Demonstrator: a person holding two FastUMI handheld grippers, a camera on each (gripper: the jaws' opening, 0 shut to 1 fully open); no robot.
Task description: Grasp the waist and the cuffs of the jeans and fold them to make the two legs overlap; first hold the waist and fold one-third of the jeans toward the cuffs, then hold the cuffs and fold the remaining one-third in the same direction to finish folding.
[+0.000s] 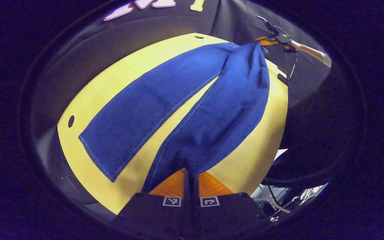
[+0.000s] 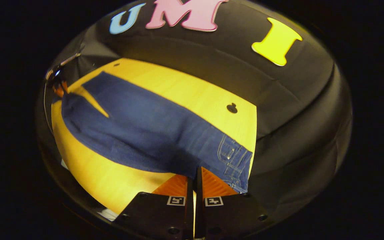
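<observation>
On the yellow counter [image 1: 88, 100], soft, floppy jeans [image 1: 165, 110] sag; my left gripper [image 1: 190, 181] clamps one cuff, my right gripper [image 2: 194, 181] clamps the waist edge nearest me.

We see the left gripper [image 1: 191, 175] as a black, blocky body with two ribbed fingers; small square white-bordered black markers sit side by side atop that body, and round screws dot its corners. The right gripper [image 2: 194, 175] has the same black body, ribbed fingers, paired square markers and corner screws. Beyond the left gripper, thin black cables [image 1: 290, 66] loop beside a bare forearm [image 1: 310, 51].
</observation>
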